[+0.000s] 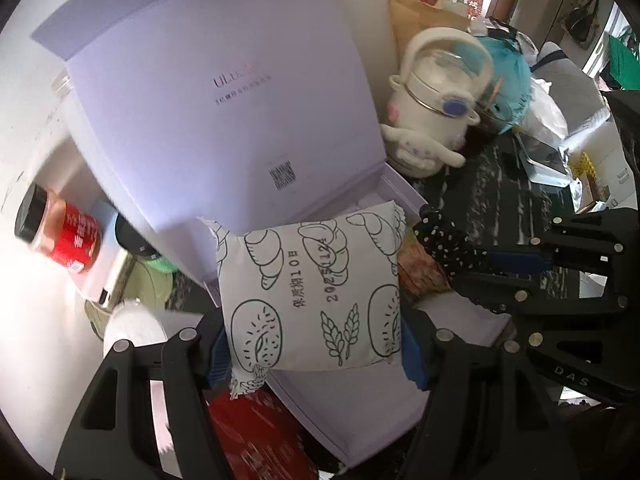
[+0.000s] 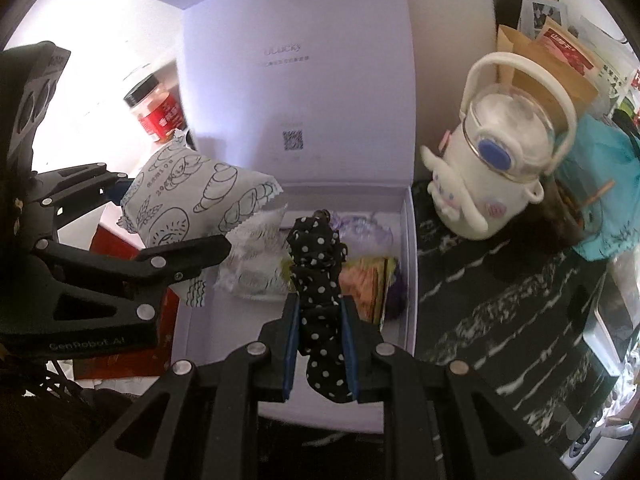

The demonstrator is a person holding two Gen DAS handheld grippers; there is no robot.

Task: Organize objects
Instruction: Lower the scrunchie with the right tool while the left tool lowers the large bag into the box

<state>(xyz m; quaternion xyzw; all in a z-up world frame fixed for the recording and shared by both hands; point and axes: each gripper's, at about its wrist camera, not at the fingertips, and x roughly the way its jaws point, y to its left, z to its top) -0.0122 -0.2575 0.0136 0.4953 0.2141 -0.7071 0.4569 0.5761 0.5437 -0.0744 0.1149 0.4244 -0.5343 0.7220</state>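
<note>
1. The left gripper point(image 1: 316, 356) holds a white bread packet point(image 1: 312, 292) with green bread drawings on it. The blue pads press on both of its sides. It fills the lower middle of the left wrist view.
2. In the right wrist view, the same bread packet point(image 2: 188, 204) is at the middle left, held up over the left edge of the box.
3. The right gripper point(image 2: 320, 344) is squeezed tight on a black cloth with white dots point(image 2: 320, 276). It sits in the lower middle of the right wrist view and hangs over the box.
4. The purple box point(image 2: 412, 248) is open. Its lid point(image 2: 296, 80) stands up at the top middle of the frame.
5. Inside the box lie another white packet point(image 2: 256, 264) and an orange snack packet point(image 2: 368, 284).
6. A white bottle with a round handle and a plush toy on it point(image 2: 500, 168) stands right of the box on the dark tabletop point(image 2: 500, 304).
7. A jar with a red label and a black cap point(image 2: 156, 112) is in the upper left, beside the lid.
</note>
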